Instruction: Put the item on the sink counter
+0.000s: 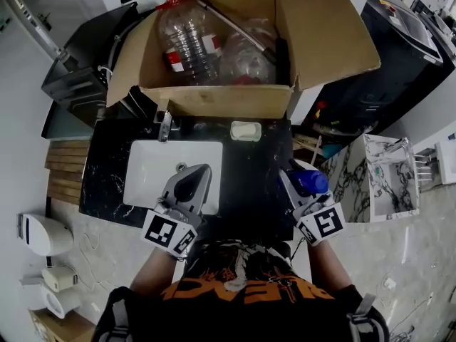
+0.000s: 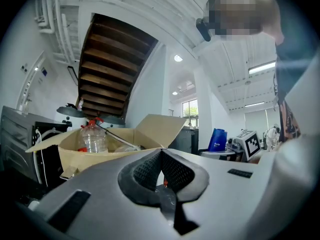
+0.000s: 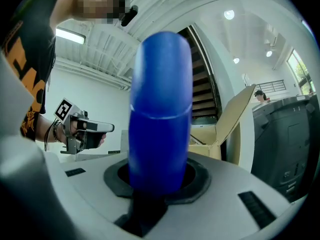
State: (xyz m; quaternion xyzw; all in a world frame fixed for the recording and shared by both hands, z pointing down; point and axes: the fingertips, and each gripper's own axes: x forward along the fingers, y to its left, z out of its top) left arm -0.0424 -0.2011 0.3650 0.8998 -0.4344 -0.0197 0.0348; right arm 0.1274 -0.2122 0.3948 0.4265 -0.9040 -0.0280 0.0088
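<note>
My right gripper [image 1: 302,189] clamps a smooth blue plastic bottle [image 3: 160,109] over the black marble surface [image 1: 253,173]. My left gripper [image 1: 191,185] is closed and empty over the white sink [image 1: 149,169].

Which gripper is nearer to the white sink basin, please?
Left. The left gripper is over the sink basin, at its right edge; the right gripper, holding a blue bottle, is over the counter beside it.

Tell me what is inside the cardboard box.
Inside the cardboard box lie a clear plastic bottle with a red cap, a second clear bottle and a thin rod across them. The box's bottom under them is covered.
</note>
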